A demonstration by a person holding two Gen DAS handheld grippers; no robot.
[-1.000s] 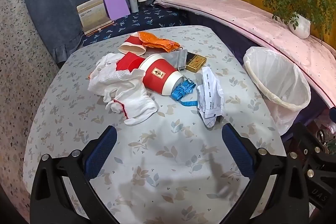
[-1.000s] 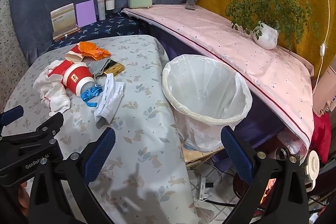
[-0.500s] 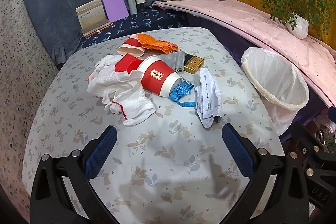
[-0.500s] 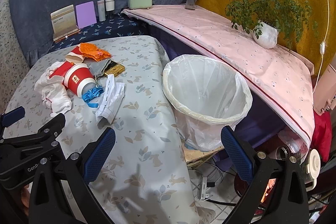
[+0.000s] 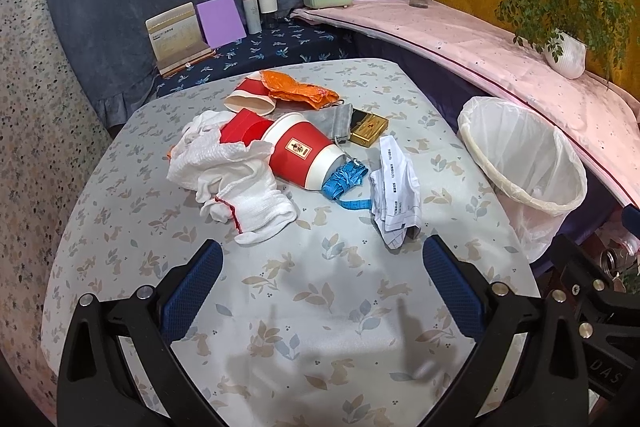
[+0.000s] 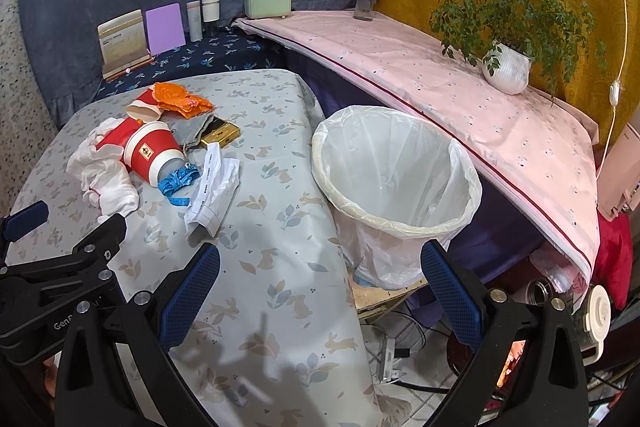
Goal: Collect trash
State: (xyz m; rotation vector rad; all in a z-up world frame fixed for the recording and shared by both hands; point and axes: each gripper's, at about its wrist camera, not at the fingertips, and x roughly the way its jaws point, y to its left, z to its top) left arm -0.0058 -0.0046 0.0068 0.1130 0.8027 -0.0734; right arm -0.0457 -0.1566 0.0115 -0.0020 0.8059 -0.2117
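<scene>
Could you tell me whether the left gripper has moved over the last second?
Yes. The left gripper has drawn slightly back and leftward: in its own view, the white bin and the trash pile sit further left and a little smaller.

A pile of trash lies on the counter, which has a cloth with leaf and rabbit print. A big red paper cup lies on its side, white rim toward the camera. A white crumpled cloth touches its left side. A smaller red cup lies behind, with an orange wrapper beside it. A blue measuring tape lies at the big cup's mouth. A crumpled white paper is just right of the tape. A bin with a white bag stands upright beside the counter.
</scene>
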